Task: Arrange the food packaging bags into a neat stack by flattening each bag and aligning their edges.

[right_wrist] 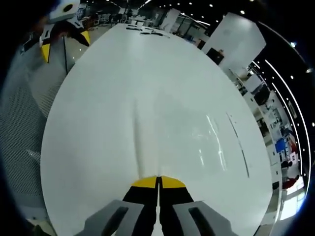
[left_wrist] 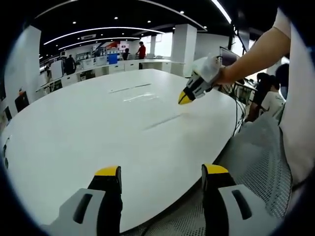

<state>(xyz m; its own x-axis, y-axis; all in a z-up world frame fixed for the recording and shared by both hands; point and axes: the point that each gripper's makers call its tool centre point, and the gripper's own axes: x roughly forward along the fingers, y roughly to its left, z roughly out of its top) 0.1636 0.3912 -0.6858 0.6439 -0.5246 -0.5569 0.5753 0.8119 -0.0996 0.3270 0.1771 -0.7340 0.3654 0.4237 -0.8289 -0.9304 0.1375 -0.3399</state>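
Left hand-held gripper [left_wrist: 161, 173] hangs spread over the white desk [left_wrist: 98, 128]; right hand-held gripper [right_wrist: 158, 181] pressed together above it; stacking seems unstarted.

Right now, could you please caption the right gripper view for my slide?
Right gripper, jaws shut, over a white table; the left gripper hovers open far off.
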